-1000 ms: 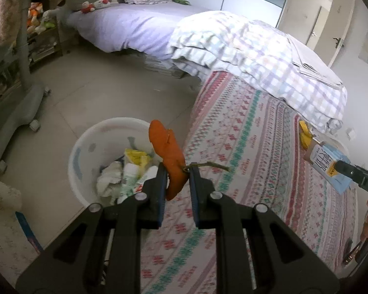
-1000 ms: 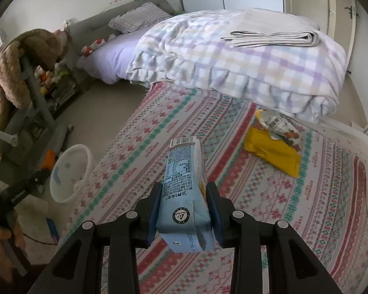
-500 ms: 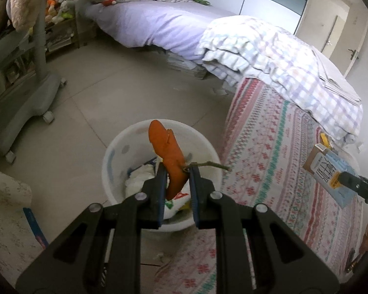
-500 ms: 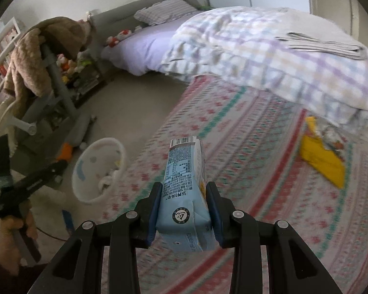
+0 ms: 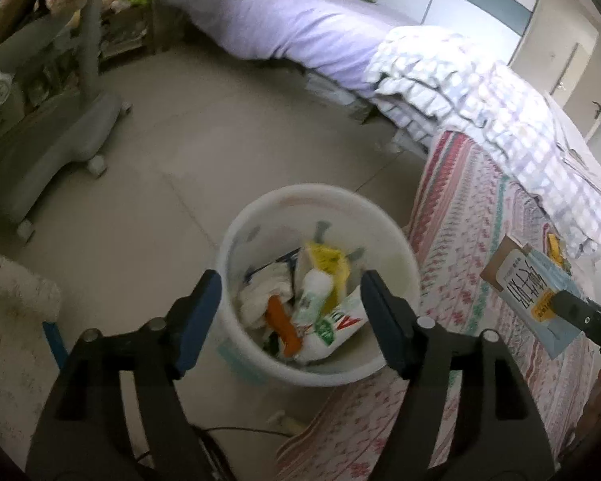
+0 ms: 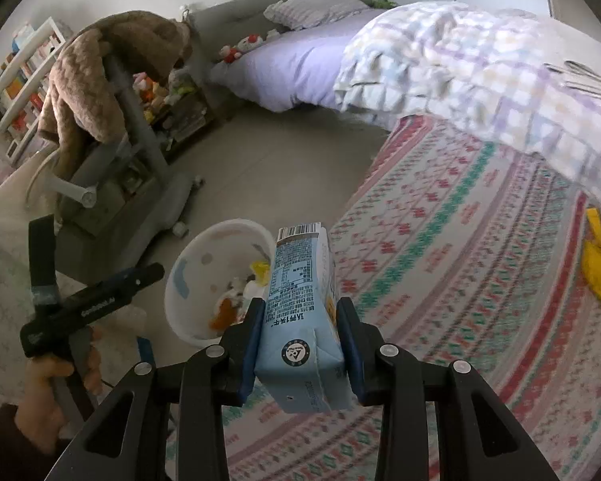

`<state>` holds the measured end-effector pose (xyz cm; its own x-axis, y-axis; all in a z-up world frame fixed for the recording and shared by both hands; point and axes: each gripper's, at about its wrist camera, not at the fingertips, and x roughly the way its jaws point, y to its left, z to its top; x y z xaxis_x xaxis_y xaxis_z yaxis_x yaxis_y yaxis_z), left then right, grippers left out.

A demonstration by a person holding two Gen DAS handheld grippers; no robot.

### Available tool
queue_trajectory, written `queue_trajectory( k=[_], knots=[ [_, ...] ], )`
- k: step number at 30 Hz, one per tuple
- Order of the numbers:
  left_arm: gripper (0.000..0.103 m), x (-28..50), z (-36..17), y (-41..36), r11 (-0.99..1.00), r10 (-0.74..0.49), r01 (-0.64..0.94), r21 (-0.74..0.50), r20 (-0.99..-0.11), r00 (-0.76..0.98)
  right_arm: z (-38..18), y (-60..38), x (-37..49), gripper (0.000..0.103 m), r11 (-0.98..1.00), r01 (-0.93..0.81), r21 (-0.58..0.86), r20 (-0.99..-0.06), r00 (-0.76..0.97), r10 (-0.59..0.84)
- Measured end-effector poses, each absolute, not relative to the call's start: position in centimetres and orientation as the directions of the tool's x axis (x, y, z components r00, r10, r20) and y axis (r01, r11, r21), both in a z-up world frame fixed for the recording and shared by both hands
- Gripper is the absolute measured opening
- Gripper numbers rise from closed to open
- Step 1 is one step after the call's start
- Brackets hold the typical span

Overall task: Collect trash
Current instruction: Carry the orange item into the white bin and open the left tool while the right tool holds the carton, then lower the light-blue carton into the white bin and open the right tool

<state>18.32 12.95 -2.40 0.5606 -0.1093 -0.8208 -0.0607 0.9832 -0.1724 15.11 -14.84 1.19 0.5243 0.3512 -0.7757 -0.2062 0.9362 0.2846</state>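
Left gripper (image 5: pixel 290 312) hangs over the white bin (image 5: pixel 260 216) with jaws spread wide and empty, orange peel (image 5: pixel 282 326) lying inside among wrappers, while right gripper (image 6: pixel 300 328) clamps a blue carton (image 6: pixel 300 300) above the patterned rug (image 6: pixel 460 260), just beside the bin.

A white bin (image 5: pixel 256 216) holds an orange peel (image 5: pixel 283 322). The carton (image 6: pixel 300 300) is pale blue with dark print. The rug (image 6: pixel 460 248) has red and green patterned stripes; the quilt (image 6: pixel 481 64) is pastel plaid.
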Motion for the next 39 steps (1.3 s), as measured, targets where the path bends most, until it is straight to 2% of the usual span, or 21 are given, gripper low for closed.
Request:
queue_trajectory(
  k=[13,21,23,24,25,39],
  knots=[
    [0.085,15.4,-2.9,15.2,0.998,-0.03,-0.037,-0.06,-0.831,0.555,-1.5,-8.9,17.6,0.037,0.886,-0.238,0.398,-0.759,0.458,0.464],
    [0.085,14.9,-3.2,16.1,0.996,-0.027,-0.061,-0.072,-0.834,0.551,-2.1,-6.6,19.2,0.039,0.84,-0.272,0.469,-0.705,0.457,0.542],
    [0.085,14.8,-3.2,16.0,0.995,-0.028,-0.061,-0.073,-0.836,0.547,-2.4,-6.3,19.6,0.049,0.834,-0.28,0.476,-0.707,0.442,0.552],
    [0.085,14.8,-3.2,16.0,0.995,-0.029,-0.061,-0.074,-0.837,0.546,-2.6,-6.4,19.6,0.062,0.839,-0.265,0.476,-0.712,0.444,0.544],
    [0.085,14.8,-3.2,15.9,0.995,-0.029,-0.061,-0.074,-0.838,0.546,-2.6,-6.7,19.6,0.067,0.84,-0.253,0.48,-0.71,0.45,0.542],
    [0.093,14.5,-2.1,14.3,0.995,-0.034,-0.055,-0.078,-0.833,0.552,-0.5,-10.7,16.3,0.07,0.922,-0.228,0.313,-0.757,0.526,0.387]
  ],
)
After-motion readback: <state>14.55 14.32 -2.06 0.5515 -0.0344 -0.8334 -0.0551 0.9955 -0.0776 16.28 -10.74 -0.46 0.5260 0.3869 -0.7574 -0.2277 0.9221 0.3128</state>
